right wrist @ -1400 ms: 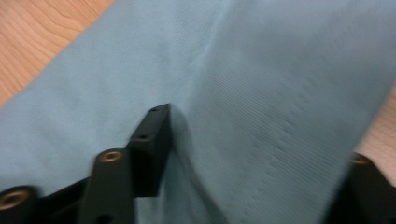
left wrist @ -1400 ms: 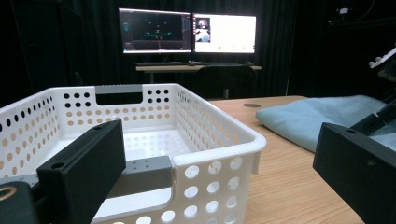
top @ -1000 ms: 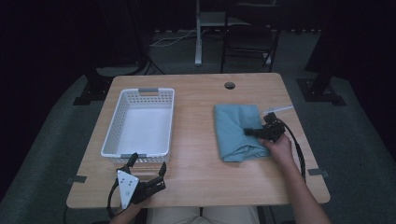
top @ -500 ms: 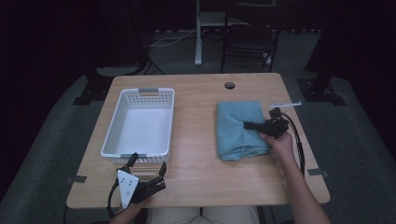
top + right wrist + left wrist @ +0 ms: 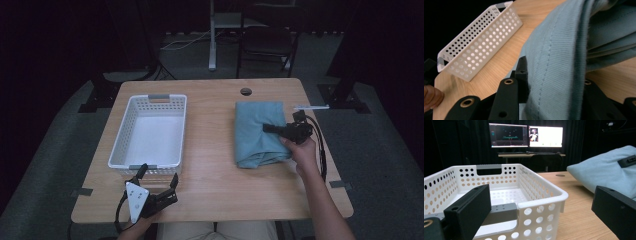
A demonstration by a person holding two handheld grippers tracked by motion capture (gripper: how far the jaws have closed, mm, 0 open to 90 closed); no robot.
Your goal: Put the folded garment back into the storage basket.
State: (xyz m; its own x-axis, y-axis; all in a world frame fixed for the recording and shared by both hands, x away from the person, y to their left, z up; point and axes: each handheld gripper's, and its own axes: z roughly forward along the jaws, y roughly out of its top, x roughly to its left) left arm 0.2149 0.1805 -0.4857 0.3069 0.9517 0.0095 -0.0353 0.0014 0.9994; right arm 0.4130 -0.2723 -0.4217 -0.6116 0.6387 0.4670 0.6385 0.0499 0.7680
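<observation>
Your right claw [image 5: 270, 128] has now closed on a fold of the teal folded cloth [image 5: 257, 132] at the desk's [image 5: 215, 165] right side and, it seems, lifted it slightly, while your left claw [image 5: 159, 176] waits open before the white basket [image 5: 150, 131].

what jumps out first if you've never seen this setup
The folded teal cloth on the right half of the wooden table, with the right gripper shut on its edge. Next, the white perforated basket on the left stands empty, and the left gripper rests open just in front of it.
</observation>
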